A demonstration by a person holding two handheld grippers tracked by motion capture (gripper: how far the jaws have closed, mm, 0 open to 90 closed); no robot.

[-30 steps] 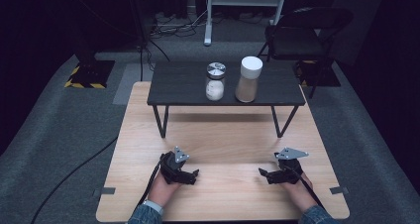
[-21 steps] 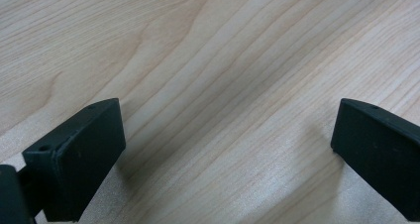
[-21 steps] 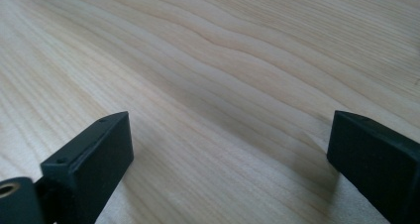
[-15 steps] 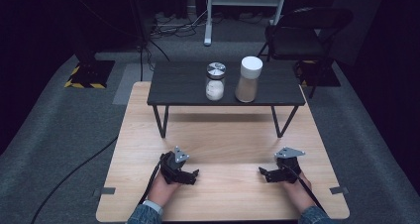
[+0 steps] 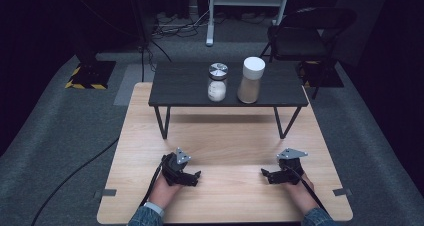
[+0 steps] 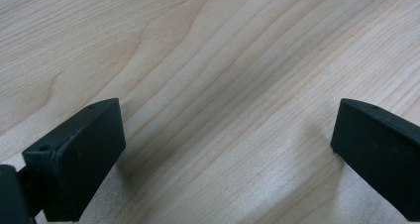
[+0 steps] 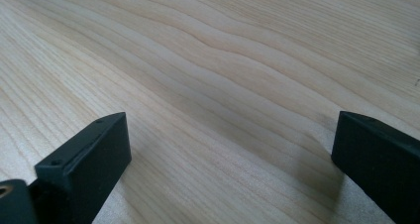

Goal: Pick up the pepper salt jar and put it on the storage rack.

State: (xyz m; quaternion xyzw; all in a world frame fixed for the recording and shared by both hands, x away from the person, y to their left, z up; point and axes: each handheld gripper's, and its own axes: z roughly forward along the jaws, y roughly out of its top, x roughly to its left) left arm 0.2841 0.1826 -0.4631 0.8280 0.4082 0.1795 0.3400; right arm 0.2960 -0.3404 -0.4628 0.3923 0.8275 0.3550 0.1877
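Pale wood bench (image 5: pixel 225 136), dark room beyond. Near front edge: left hand-held gripper (image 5: pixel 192 177) and right hand-held gripper (image 5: pixel 266 175), both spread, right just opened, nothing between. Forearms cut off.

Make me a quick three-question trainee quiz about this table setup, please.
1. True or false: the right claw is open.
2. Which container on the dark shelf is taller: the silver-lidded jar or the white-lidded canister?
3. What lies between the left claw jaws: A) a jar, B) bare wooden tabletop, C) a cable?

Key: 1 true; 2 white-lidded canister; 3 B.
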